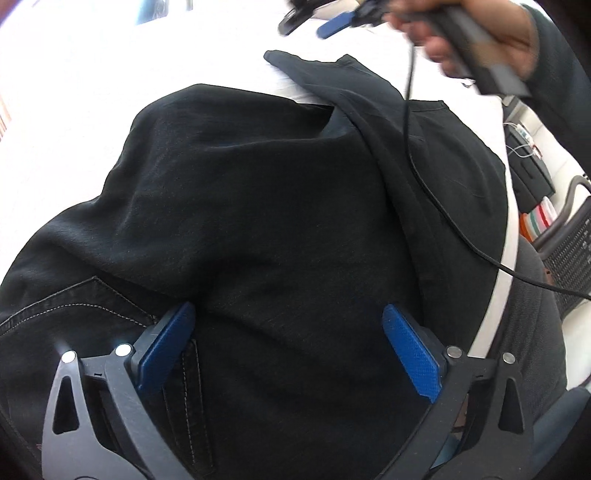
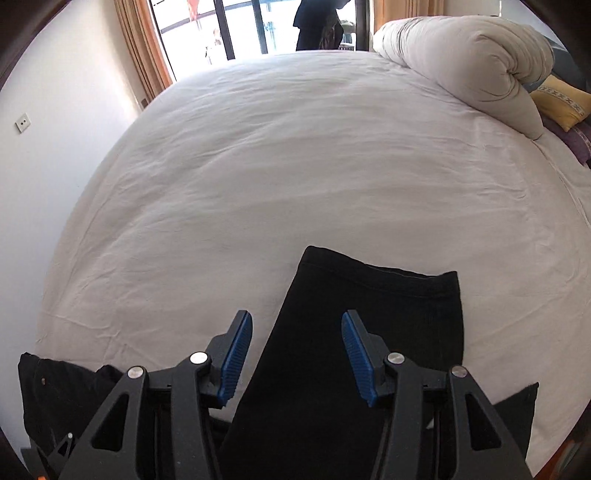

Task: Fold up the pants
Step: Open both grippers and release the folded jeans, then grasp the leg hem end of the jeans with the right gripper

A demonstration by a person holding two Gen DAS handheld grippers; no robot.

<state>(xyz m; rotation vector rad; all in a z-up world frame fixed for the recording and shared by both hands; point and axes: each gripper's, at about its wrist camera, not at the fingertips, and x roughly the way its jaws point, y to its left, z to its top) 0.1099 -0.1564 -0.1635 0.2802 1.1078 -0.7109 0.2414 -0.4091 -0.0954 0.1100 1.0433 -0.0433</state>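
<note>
Pants (image 1: 258, 192), black, lay on the white bed (image 2: 295, 166) at its near edge, bunched in soft folds, with a stitched pocket showing at the lower left of the left wrist view. One leg was folded across the heap, its hem reaching toward the middle of the bed. The left tongs (image 1: 288, 347) hung over the heap near the pocket, spread wide with nothing pinched; cloth lay beneath them, but the blue pads (image 1: 413, 354) did not press on it. The right tongs (image 2: 297, 358) stood part open above the folded leg, the hem just beyond their tips, and held nothing; in the left wrist view they appeared blurred at the top, gripped by a hand (image 1: 480, 37) in a dark sleeve, with a black cable (image 1: 424, 177) trailing down across the cloth. A rolled duvet (image 2: 469, 62) sat at the far right corner of the bed beside a yellow cushion (image 2: 565, 103). Beyond the far edge stood a window (image 2: 240, 26) with tan curtains (image 2: 138, 48), and a socket (image 2: 23, 122) was on the wall to the left.
</note>
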